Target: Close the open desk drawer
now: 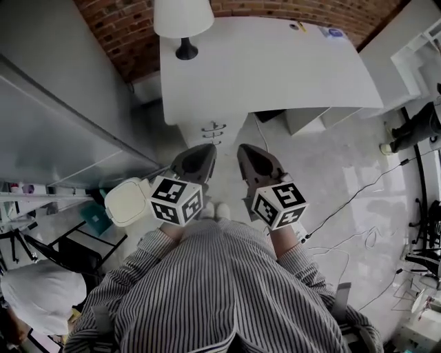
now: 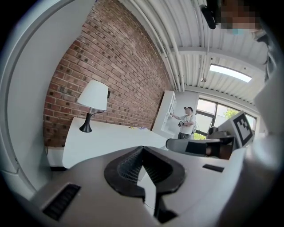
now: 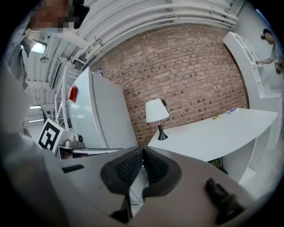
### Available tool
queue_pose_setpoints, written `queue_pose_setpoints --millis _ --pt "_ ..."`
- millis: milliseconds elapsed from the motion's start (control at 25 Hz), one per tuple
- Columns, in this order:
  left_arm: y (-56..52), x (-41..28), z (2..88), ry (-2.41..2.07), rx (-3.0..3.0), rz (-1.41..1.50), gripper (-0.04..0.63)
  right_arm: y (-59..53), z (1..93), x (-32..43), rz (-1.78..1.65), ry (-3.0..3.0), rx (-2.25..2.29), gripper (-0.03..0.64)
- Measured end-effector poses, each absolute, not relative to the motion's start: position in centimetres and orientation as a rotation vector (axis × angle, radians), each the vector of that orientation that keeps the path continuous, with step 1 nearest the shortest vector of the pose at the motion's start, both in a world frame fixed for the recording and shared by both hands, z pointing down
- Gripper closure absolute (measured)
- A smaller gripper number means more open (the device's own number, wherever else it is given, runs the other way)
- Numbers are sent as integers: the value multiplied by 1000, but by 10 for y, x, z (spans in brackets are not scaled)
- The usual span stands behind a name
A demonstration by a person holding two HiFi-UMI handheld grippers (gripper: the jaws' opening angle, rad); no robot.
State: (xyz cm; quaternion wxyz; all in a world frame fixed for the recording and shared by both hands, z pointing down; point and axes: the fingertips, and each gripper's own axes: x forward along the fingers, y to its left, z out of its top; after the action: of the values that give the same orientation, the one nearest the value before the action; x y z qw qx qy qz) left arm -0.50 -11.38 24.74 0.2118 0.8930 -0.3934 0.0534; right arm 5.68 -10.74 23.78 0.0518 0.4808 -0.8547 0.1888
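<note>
A white desk stands ahead of me against a brick wall. Under its near left edge is a white drawer unit with small handles; I cannot tell how far any drawer stands out. My left gripper and right gripper are held side by side in front of my body, above the floor and short of the drawer unit. Both are shut with nothing between the jaws. The left gripper points over the desk top. The right gripper faces the desk too.
A table lamp stands at the desk's far left corner. A grey cabinet fills the left side, with a cream bin lid below it. Cables trail on the floor at right. A person stands by white shelves beyond the desk.
</note>
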Motion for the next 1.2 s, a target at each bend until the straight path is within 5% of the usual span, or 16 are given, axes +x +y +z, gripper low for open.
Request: queue_pose_setpoints --millis 1200 --pt "-105 1 224 -1105 2565 132 584 -100 224 62 508 -2638 1404 601"
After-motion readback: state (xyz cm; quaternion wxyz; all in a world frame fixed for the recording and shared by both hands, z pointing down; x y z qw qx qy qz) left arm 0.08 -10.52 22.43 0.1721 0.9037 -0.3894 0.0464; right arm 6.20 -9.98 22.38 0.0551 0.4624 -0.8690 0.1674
